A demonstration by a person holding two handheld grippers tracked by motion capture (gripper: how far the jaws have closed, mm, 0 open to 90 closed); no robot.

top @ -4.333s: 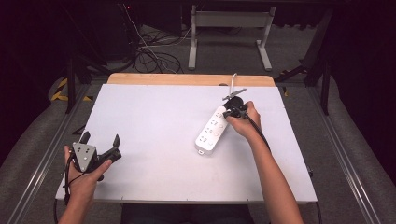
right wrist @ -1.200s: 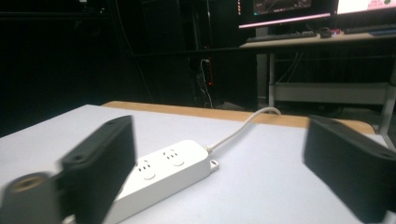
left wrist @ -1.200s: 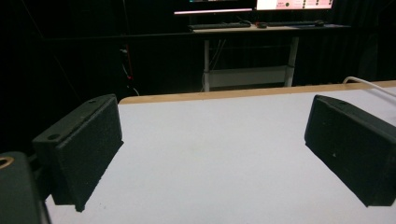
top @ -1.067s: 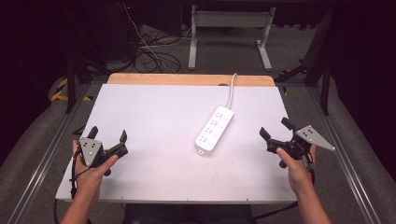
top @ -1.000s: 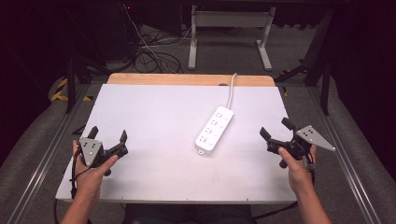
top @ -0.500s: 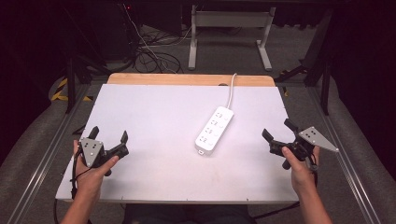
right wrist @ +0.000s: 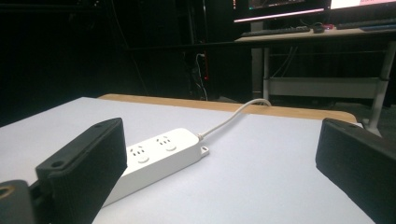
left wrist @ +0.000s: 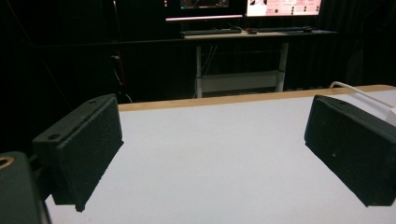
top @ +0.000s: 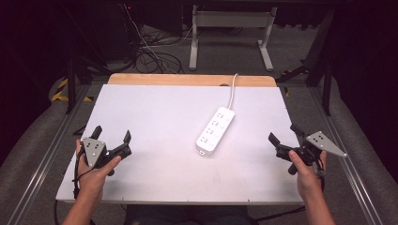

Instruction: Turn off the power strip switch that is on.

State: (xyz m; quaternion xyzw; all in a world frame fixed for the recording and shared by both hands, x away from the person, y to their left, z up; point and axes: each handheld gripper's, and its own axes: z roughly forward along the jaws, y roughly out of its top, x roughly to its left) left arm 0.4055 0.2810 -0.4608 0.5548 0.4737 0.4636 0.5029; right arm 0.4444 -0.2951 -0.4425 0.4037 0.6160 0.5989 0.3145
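A white power strip (top: 215,131) lies slantwise on the white tabletop (top: 159,112), right of centre, its white cord (top: 233,91) running off the far edge. In the right gripper view the power strip (right wrist: 152,158) sits left of centre behind the left jaw. My left gripper (top: 111,138) rests at the table's front left, held in a hand, open and empty. At the front right edge my right gripper (top: 285,134) is open too, with nothing between its jaws, well apart from the strip. In the left gripper view my left gripper (left wrist: 212,149) faces bare tabletop.
A wooden strip (top: 187,79) borders the table's far edge. Beyond it stand a desk frame (top: 230,28), loose cables (top: 155,54) on the floor, and monitors (left wrist: 243,7) on a far desk.
4.3 s ago the right hand was at the power strip's far end; it has drawn back to the front right edge. The left gripper has barely moved.
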